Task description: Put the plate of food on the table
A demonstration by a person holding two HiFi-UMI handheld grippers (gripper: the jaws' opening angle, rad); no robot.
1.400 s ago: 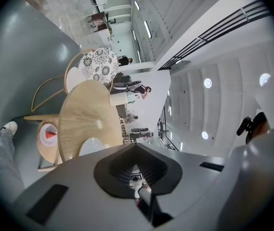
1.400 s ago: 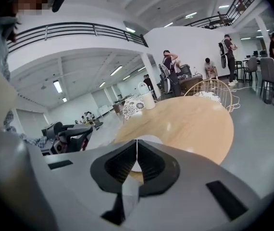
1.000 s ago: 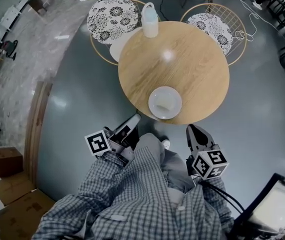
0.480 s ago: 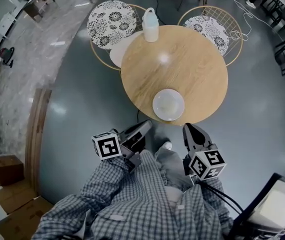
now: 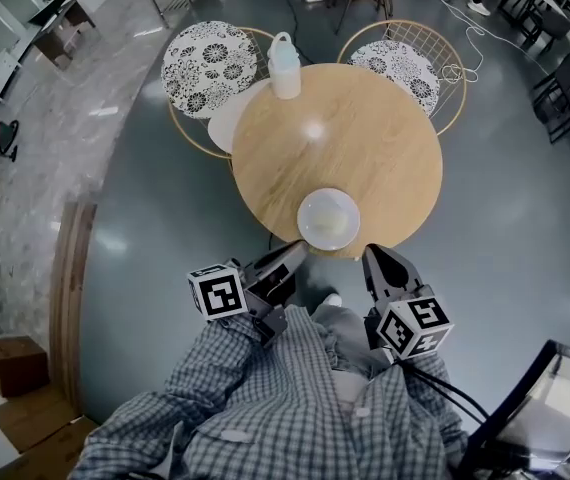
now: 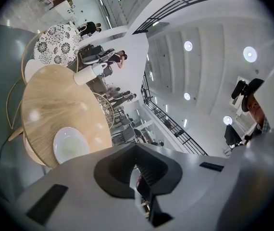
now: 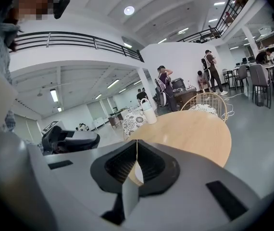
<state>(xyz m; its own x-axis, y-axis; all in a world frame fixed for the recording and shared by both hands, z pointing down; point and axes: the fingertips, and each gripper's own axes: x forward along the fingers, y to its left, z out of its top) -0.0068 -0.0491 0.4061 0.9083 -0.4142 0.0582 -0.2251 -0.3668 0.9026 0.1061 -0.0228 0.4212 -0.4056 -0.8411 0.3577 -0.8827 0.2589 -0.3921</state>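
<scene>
Plate (image 5: pixel 328 218): whole overhead, mostly behind right claw (image 7: pixel 137 150).

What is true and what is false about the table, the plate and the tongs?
1. The white plate sits on the round table. True.
2. The left tongs are holding the plate. False: they are shut on nothing and do not touch the plate.
3. A white jug stands upright at the table's far edge. True.
4. The right tongs are wide open. False: they are shut and empty.
5. The jug touches the plate. False: they sit at opposite edges of the table, well apart.
</scene>
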